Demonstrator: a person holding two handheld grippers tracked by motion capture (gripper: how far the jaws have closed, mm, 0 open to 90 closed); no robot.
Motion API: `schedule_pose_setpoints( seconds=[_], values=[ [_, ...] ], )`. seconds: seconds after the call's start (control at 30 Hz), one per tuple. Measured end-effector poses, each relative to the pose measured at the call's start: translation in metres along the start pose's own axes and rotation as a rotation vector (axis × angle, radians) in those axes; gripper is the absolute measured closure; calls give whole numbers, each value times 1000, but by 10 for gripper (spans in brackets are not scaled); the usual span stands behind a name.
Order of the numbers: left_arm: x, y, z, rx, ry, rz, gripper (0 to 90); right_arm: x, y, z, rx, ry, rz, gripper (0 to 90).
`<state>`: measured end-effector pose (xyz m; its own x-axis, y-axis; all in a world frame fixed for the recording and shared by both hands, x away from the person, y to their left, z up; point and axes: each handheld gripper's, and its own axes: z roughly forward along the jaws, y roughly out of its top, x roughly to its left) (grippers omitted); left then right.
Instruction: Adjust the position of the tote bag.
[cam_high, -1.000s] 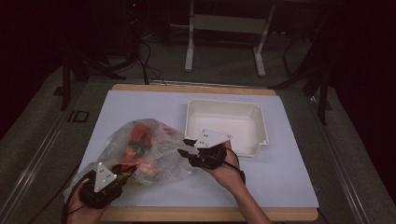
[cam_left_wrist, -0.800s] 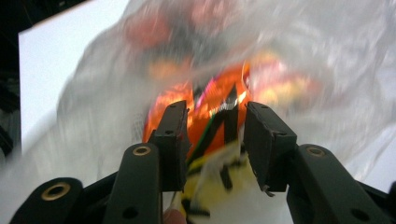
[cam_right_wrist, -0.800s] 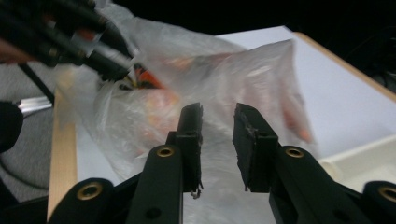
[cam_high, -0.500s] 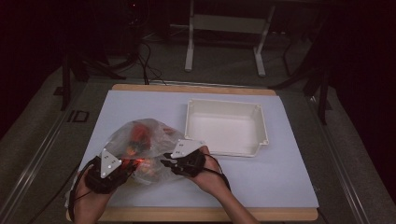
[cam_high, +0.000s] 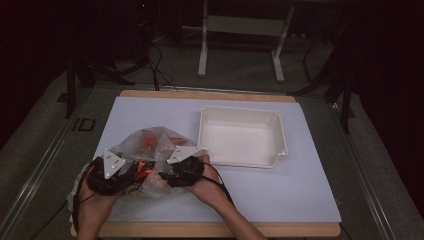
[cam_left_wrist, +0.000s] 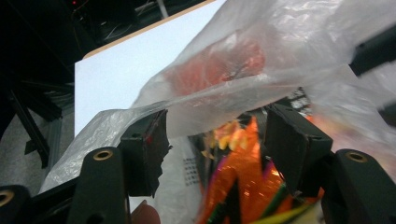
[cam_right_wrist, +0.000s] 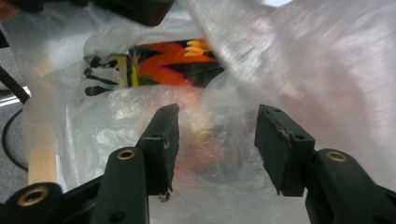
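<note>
Your left gripper (cam_high: 131, 172) and right gripper (cam_high: 167, 176) both have jaws spread open against the clear plastic bag (cam_high: 145, 145) (orange snack packets (cam_left_wrist: 243, 182) inside) lying left of the white tray (cam_high: 277, 145).

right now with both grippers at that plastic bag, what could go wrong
1. Both grippers, left and right, stand open against the thin plastic bag; closing could catch only a loose fold, which might slip or tear.
2. The bright snack packet sits loose inside, so a pinch could crush it.
3. The white tray lies close beside the right gripper; a sideways tug might bump it.
</note>
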<state>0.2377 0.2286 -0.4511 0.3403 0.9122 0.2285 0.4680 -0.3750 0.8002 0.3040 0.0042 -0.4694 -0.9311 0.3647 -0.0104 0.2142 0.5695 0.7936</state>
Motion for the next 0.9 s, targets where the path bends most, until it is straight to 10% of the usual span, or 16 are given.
schedule_pose_setpoints(
  seconds=[0.17, 0.43, 0.7, 0.9],
  values=[
    [9, 3, 20, 21, 2, -10, 379, 2, -2, 13, 43, -3, -13, 499],
    [3, 5, 49, 107, -64, 24, 370, 1, -1, 15, 56, 34, -11, 767],
    [5, 0, 50, 135, -138, 7, 393, -5, -4, 12, 63, 19, -10, 899],
    [8, -4, 53, 150, -167, -17, 632, -4, -4, 12, 64, 24, -18, 900]
  ],
)
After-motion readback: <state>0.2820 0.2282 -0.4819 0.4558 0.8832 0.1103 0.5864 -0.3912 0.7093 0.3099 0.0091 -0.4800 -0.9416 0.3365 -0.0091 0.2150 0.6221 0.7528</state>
